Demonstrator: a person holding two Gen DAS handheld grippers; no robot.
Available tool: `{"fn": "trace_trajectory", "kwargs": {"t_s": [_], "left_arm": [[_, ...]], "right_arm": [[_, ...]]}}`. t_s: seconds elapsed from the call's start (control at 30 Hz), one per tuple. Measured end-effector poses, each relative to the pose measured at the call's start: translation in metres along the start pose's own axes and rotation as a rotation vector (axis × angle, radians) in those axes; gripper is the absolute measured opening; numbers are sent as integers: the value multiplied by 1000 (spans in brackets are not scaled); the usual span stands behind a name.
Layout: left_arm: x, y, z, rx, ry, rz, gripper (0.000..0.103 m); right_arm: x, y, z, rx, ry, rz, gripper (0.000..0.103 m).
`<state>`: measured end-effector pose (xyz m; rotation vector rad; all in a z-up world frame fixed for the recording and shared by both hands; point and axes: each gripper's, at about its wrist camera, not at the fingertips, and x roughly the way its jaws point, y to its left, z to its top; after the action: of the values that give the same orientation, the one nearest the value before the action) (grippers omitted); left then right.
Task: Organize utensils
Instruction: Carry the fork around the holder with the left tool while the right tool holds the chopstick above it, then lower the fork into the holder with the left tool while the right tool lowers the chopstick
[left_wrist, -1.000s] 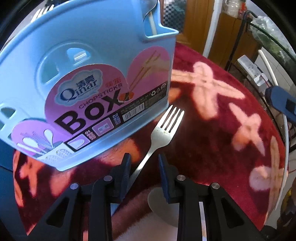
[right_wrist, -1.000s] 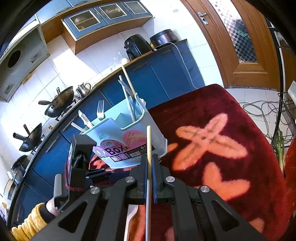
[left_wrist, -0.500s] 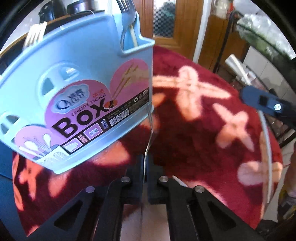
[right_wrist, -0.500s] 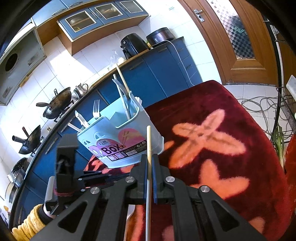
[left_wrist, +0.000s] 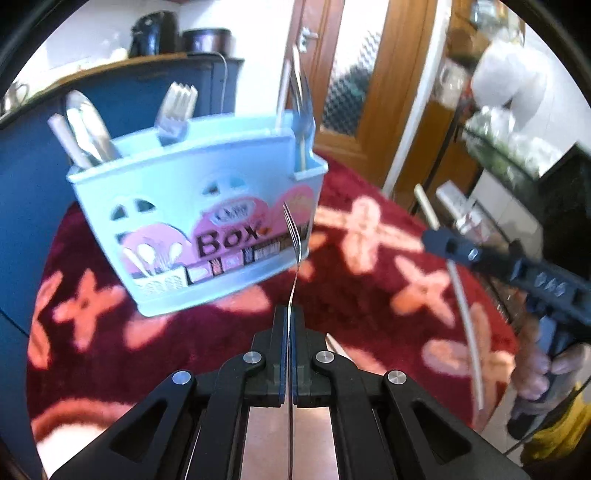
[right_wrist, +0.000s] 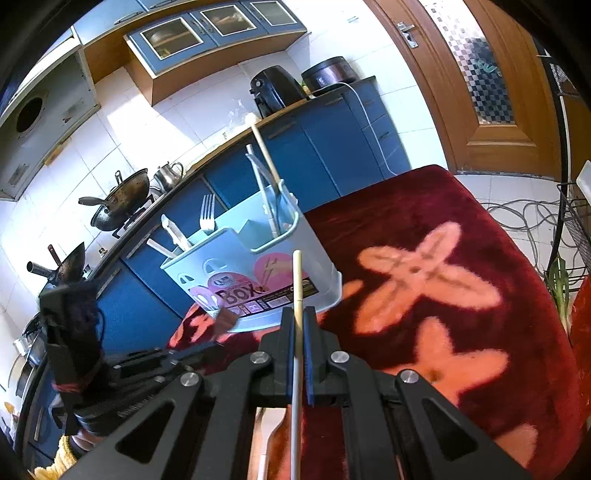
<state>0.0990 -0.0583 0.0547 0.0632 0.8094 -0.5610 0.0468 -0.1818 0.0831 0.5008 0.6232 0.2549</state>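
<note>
Plush red cloth (right_wrist: 461, 221) with salmon cross-shaped flowers covers the table, deep-piled and soft. On it stands the pale blue plastic box (left_wrist: 192, 206), curved-fronted with cut-out holes and a pink label, already holding forks, a spoon and chopsticks upright in its compartments. Transport looks like the step in hand: each tool carries one utensil toward that box. The left gripper (left_wrist: 288, 328) has its jaws clamped on a thin steel fork (left_wrist: 293, 236), seen edge-on, tines forward and held off the cloth just in front of the box. The right gripper (right_wrist: 298, 325) is closed on a slim, pale, round chopstick (right_wrist: 297, 280) pointing at the box. Next, I judge, the fork must be raised over the rim and tipped handle-down into a compartment.
</note>
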Motion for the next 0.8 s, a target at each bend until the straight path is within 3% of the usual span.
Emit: {"fn": "trace_trajectory", "kwargs": {"t_s": [0.4, 0.8], "left_arm": [[-56, 32, 46, -108, -288, 56, 1], [-44, 62, 105, -170, -512, 205, 1]], "right_arm": [[6, 15, 1, -32, 9, 12, 6], [12, 12, 3, -36, 13, 9, 6]]}}
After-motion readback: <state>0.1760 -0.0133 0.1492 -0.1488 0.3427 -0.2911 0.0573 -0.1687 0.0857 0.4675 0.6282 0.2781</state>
